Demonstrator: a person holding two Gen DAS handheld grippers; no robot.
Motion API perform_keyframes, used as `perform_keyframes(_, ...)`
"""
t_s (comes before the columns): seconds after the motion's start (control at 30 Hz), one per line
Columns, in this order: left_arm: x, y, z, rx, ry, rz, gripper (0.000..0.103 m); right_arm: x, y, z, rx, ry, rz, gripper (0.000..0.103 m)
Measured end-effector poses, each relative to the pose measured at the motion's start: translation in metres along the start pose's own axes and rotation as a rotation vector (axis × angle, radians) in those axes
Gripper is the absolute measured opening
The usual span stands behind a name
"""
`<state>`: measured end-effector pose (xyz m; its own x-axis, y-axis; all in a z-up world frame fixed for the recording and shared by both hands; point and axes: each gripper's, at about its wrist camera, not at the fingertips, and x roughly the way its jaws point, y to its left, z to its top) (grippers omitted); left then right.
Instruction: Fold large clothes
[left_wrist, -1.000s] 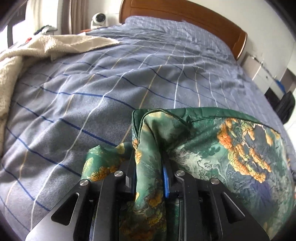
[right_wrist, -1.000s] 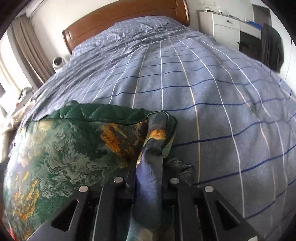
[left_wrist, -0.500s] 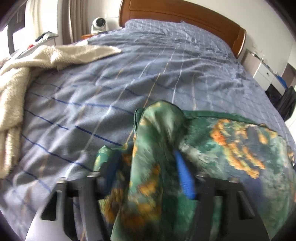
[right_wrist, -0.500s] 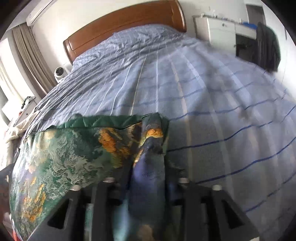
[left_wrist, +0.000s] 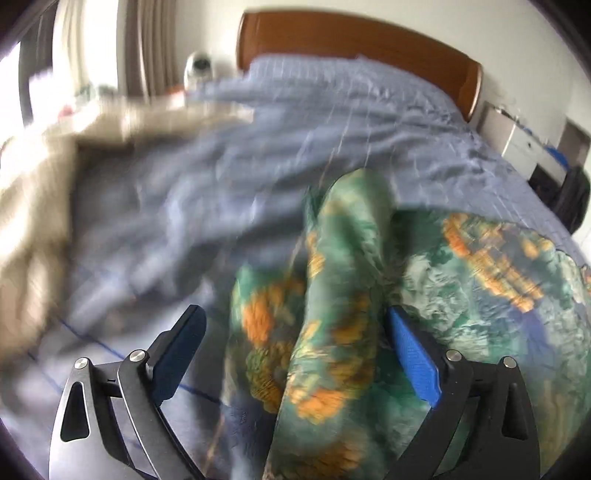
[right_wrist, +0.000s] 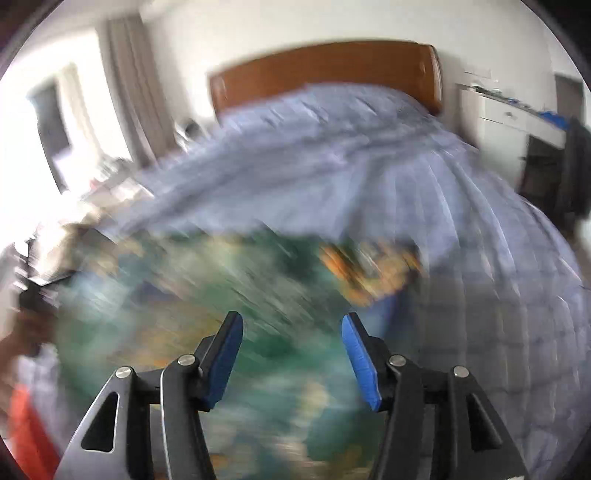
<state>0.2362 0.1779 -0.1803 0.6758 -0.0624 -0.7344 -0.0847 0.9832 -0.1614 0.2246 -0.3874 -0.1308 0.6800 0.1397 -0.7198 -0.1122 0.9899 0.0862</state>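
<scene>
Left wrist view: left claw (left_wrist: 295, 343) jaws opening, raised fold of green patterned garment (left_wrist: 343, 295) between pads but not pinched — released. Right claw (right_wrist: 291, 354) jaws also opening, nothing gripped; garment (right_wrist: 207, 295) blurred beneath, lower centre of frame. Garment lies on bed (left_wrist: 184, 206), lower right of left view.

Risk: slick, satiny cloth on soft quilt may slide, and upstanding ridge may flop — fold comes undone. Fabric thin, glossy, orange-on-green print; bedcover matte, grid-striped; cream fleecy blanket (left_wrist: 33, 206) at left.

daylight from left window (right_wrist: 48, 122) | heavy motion blur | fisheye edges
</scene>
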Motion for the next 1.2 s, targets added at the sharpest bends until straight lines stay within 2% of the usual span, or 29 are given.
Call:
perform_keyframes(0.03,0.0,0.006,-0.001,-0.03,0.0,-0.022,0.097,0.017,-0.007,-0.012,0.005,0.043,-0.045,0.057)
perform_keyframes(0.1,-0.006,0.013,0.004,-0.079,-0.005,-0.026,0.097,0.028,-0.024,-0.028,0.079,0.032,-0.013,0.057)
perform_keyframes(0.17,-0.021,0.009,0.011,-0.046,-0.015,0.011,0.096,0.025,-0.037,-0.032,0.164,-0.002,-0.015,0.057)
perform_keyframes(0.23,-0.047,-0.005,0.014,0.029,-0.067,0.041,0.095,0.025,-0.04,-0.032,0.172,0.0,-0.008,0.057)
perform_keyframes(0.27,-0.059,-0.014,0.014,0.06,-0.09,0.022,0.095,0.026,-0.04,-0.033,0.169,0.001,-0.008,0.057)
perform_keyframes(0.33,-0.083,-0.044,0.014,0.131,-0.125,-0.071,0.095,0.027,-0.041,-0.033,0.164,-0.001,-0.011,0.057)
perform_keyframes(0.4,-0.095,-0.086,0.016,0.216,-0.127,-0.173,0.096,0.029,-0.042,-0.033,0.159,-0.001,-0.017,0.057)
perform_keyframes(0.5,-0.085,-0.15,0.023,0.319,-0.095,-0.283,0.097,0.03,-0.037,-0.034,0.149,0.0,-0.03,0.057)
perform_keyframes(0.6,-0.054,-0.205,0.033,0.369,-0.054,-0.319,0.097,0.028,-0.033,-0.034,0.14,0.0,-0.043,0.057)
perform_keyframes(0.67,-0.028,-0.23,0.035,0.382,0.0,-0.316,0.097,0.028,-0.032,-0.034,0.137,0.002,-0.048,0.057)
perform_keyframes(0.73,0.004,-0.25,0.029,0.428,0.083,-0.259,0.096,0.028,-0.032,-0.034,0.138,0.004,-0.047,0.057)
perform_keyframes(0.8,0.02,-0.259,0.008,0.498,0.146,-0.185,0.094,0.028,-0.032,-0.034,0.141,0.006,-0.045,0.057)
perform_keyframes(1.1,-0.053,-0.239,-0.073,0.613,0.067,-0.158,0.094,0.03,-0.037,-0.039,0.164,-0.016,-0.025,0.057)
perform_keyframes(1.2,-0.066,-0.234,-0.091,0.572,0.027,-0.144,0.094,0.03,-0.036,-0.038,0.158,-0.015,-0.032,0.057)
